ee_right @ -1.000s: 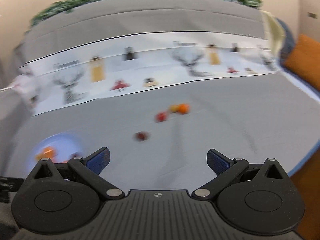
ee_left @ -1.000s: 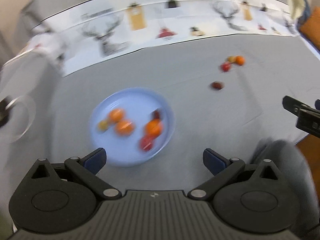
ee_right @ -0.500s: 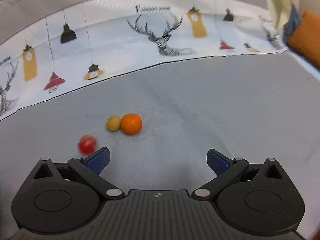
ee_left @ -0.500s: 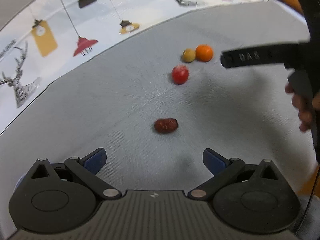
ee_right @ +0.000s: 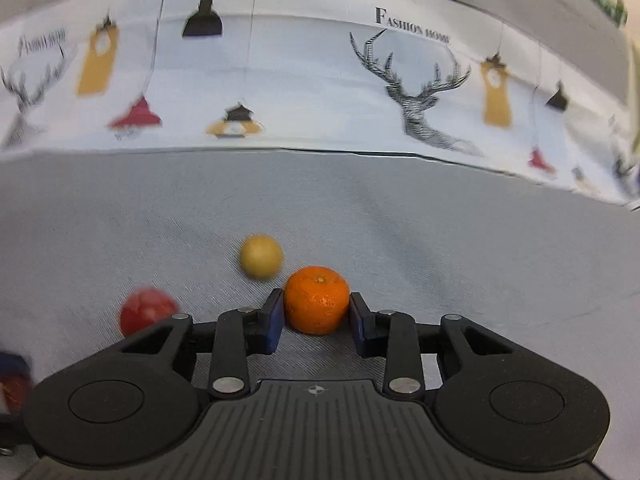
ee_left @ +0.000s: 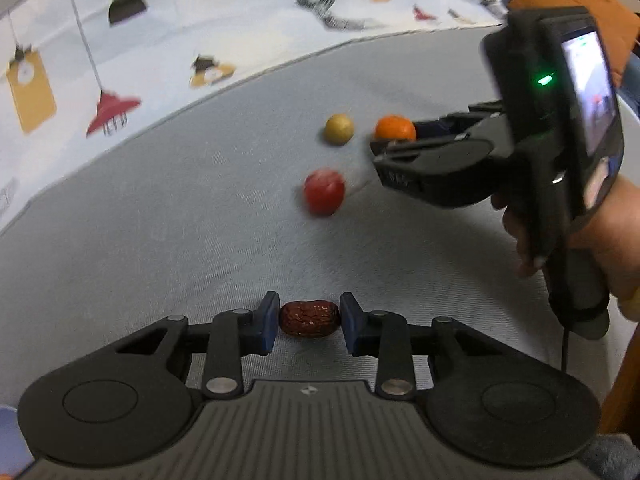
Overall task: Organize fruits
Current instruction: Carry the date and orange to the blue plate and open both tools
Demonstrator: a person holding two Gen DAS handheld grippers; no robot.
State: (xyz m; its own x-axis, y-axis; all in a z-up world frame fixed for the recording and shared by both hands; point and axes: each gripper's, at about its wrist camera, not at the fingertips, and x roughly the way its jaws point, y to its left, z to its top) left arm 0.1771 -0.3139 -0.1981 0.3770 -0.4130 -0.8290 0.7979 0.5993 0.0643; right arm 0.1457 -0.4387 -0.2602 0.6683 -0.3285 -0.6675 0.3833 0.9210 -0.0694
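Observation:
A wrinkled dark red date [ee_left: 309,319] lies on the grey cloth between the blue pads of my left gripper [ee_left: 308,314]; its jaws are closing and the pads touch both ends. The jaws of my right gripper [ee_right: 317,309] are closing too, pads pressed on the sides of an orange mandarin [ee_right: 316,300] that sits on the cloth. In the left wrist view, that gripper reaches in from the right around the mandarin [ee_left: 394,126]. A small yellow fruit [ee_right: 261,256] lies just behind and left of it. A blurred red fruit [ee_left: 324,192] sits between the two grippers.
A white fabric band [ee_right: 320,92] printed with deer and lamps borders the far side of the grey cloth. A sliver of the blue bowl [ee_left: 6,440] shows at the lower left. A person's hand [ee_left: 600,232] holds the right gripper's handle.
Both grippers swept right from the blue bowl and came down over the loose fruit. Wide open before, the left one now pinches the date and the right one pinches the mandarin.

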